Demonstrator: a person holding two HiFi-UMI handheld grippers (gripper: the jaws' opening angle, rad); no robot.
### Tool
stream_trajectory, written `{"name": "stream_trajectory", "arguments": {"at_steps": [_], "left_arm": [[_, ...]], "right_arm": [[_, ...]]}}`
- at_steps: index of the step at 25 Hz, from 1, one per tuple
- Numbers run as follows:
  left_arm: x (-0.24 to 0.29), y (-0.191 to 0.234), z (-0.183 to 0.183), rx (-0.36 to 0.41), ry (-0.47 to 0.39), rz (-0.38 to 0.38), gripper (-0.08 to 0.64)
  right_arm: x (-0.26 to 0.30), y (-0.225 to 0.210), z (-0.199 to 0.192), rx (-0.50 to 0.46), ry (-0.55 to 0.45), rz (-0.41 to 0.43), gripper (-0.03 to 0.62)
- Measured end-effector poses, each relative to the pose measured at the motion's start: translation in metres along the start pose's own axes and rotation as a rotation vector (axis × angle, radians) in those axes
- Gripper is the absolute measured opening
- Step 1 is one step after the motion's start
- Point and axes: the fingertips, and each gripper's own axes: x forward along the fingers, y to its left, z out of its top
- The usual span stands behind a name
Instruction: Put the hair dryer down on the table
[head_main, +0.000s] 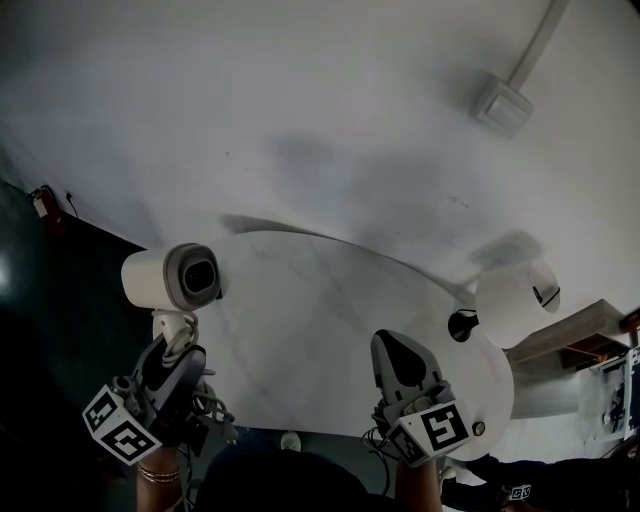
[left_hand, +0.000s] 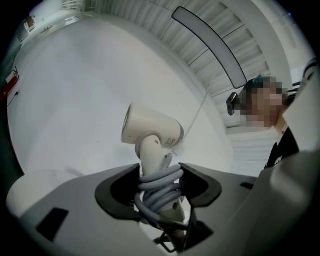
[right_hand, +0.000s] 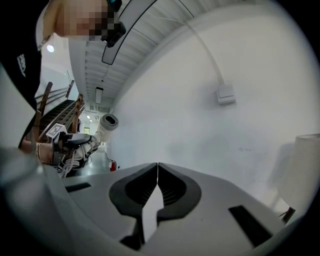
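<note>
White plastic hair dryer (head_main: 172, 277), lower left of the head view, held upright and clear of the table (head_main: 300, 330); its barrel sits over the table's left edge in the picture. Not yet set down.

Left gripper (head_main: 172, 345): jaws clamped on the handle, over a grey cord (left_hand: 159, 187) coiled round it several turns. Head of the dryer stands above the grip.

Right gripper (head_main: 400, 365): lower centre-right, jaws closed together, nothing between them.

Table: pale, smooth top, mostly bare. White rounded object (head_main: 515, 300) at its right end, well apart from the dryer.

Handling, judged:
- Shell looks stiff and probably light, but top-heavy, since the head sits above the hold.
- Smooth plastic is likely slippery. The cord coil is soft and may give or shift under the pads.
- Handle is the sensible hold, as now. The barrel looks too wide and round for these jaws.
- Best laid on its side on the bare left part; stood on its handle it would probably topple.
</note>
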Motion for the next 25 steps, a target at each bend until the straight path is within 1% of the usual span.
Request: {"name": "stream_trajectory", "arguments": {"at_steps": [6, 11, 18, 20, 23, 25], "left_arm": [[-0.001, 0.019, -0.007, -0.006, 0.004, -0.022, 0.256], [0.004, 0.032, -0.008, -0.024, 0.015, -0.046, 0.256], [0.025, 0.062, 0.009, -0.072, 0.082, -0.055, 0.256], [0.027, 0.067, 0.007, -0.085, 0.094, -0.056, 0.256], [0.031, 0.075, 0.004, -0.103, 0.114, -0.062, 0.256], [0.033, 0.08, 0.001, -0.107, 0.125, -0.062, 0.256]], "right_arm": [[0.012, 0.009, -0.003, -0.003, -0.036, 0.002, 0.018], [0.021, 0.014, 0.002, -0.002, -0.069, -0.019, 0.018], [0.048, 0.009, -0.007, 0.018, 0.04, -0.094, 0.018], [0.051, 0.011, -0.004, 0.04, 0.039, -0.114, 0.018], [0.056, 0.017, 0.002, 0.081, -0.001, -0.116, 0.018], [0.056, 0.02, -0.003, 0.066, 0.011, -0.118, 0.018]]}}
